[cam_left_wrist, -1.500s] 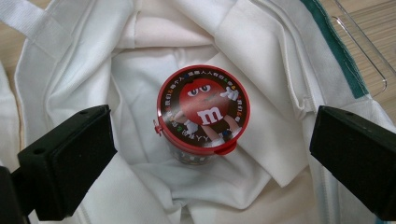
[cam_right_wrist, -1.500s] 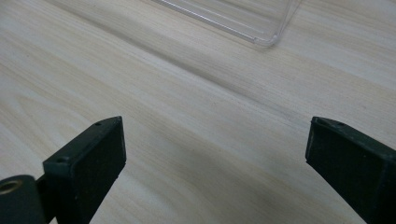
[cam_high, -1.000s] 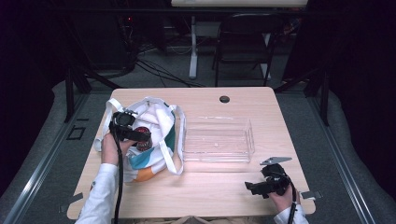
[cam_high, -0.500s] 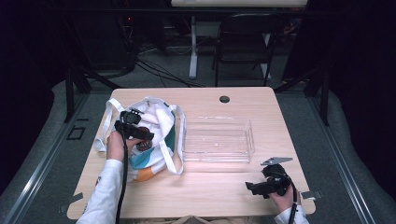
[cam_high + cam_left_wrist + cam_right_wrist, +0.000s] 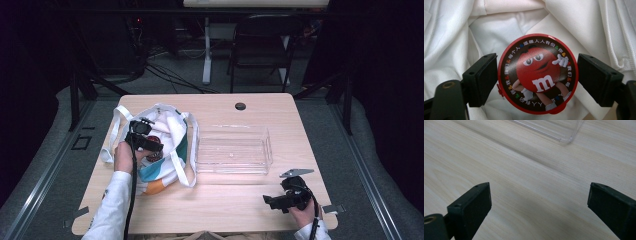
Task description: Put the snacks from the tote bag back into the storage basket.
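Observation:
A round red candy tin (image 5: 537,75) with a cartoon lid lies inside a white tote bag (image 5: 172,125) at the table's left. My left gripper (image 5: 537,81) reaches down into the bag, and its jaws have just been closing with the tin between them. Both pads (image 5: 482,80) now press on the tin's rim. In the high view the left gripper (image 5: 151,146) sits over the bag's opening. My right gripper (image 5: 267,201) rests near the front right edge. Its jaws stand wide open over bare wood in the right gripper view (image 5: 540,205), with nothing between them.
A clear plastic tray (image 5: 267,150) stands in the middle of the wooden table (image 5: 225,195), right of the bag; its corner (image 5: 566,138) shows ahead of the right gripper. A round cable hole (image 5: 240,106) sits at the back edge.
The left gripper has shifted slightly to the right over the bag's opening. The right hand has stayed in place.

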`<state>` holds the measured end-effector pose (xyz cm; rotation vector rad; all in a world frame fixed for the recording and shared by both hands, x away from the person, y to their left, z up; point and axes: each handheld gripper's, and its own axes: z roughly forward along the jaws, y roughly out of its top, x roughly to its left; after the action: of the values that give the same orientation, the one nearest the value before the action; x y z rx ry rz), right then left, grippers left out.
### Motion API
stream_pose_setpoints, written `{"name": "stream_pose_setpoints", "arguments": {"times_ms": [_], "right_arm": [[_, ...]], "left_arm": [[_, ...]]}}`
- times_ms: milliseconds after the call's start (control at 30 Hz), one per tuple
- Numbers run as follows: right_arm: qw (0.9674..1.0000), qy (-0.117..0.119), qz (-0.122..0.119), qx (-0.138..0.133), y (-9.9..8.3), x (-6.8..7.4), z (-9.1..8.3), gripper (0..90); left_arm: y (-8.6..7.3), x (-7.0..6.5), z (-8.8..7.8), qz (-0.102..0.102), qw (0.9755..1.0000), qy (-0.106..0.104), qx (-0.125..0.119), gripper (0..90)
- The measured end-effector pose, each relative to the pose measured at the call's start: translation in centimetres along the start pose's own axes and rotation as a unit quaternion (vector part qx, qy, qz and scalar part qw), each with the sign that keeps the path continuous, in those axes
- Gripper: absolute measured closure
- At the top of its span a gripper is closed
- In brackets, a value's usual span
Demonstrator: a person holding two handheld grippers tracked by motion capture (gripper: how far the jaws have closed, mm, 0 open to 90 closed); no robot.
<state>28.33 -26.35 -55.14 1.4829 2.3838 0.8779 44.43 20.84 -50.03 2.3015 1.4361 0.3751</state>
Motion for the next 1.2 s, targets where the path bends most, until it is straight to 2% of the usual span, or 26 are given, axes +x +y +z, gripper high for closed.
{"name": "stream_pose_setpoints", "arguments": {"times_ms": [67, 200, 500, 800, 1033, 1200], "right_arm": [[1.0000, -0.001, -0.002, 0.003, 0.0, 0.0, 0.0, 5.0], [1.0000, -0.001, -0.003, 0.004, 0.0, 0.0, 0.0, 5.0], [1.0000, -0.002, -0.002, 0.001, 0.0, 0.0, -0.1, 5.0], [1.0000, -0.003, 0.001, 0.001, -0.1, 0.0, -0.1, 5.0], [1.0000, -0.005, 0.000, 0.003, -0.1, -0.1, 0.0, 5.0], [1.0000, -0.006, 0.000, 0.004, -0.1, 0.0, 0.0, 5.0]], "left_arm": [[0.0, 0.0, 0.0, 0.000, 1.0000, 0.001, 0.002, 25.1], [0.0, -0.1, -0.1, 0.003, 0.9999, 0.003, 0.009, 25.6], [-0.1, -0.2, -0.2, 0.012, 0.9999, 0.004, 0.009, 26.1], [-0.1, -0.2, -0.7, 0.009, 0.9999, 0.004, -0.001, 26.0], [0.1, -0.4, -2.0, 0.011, 0.9999, 0.000, -0.014, 26.0], [0.1, -0.5, -2.3, 0.013, 0.9998, -0.003, -0.014, 26.0]]}}
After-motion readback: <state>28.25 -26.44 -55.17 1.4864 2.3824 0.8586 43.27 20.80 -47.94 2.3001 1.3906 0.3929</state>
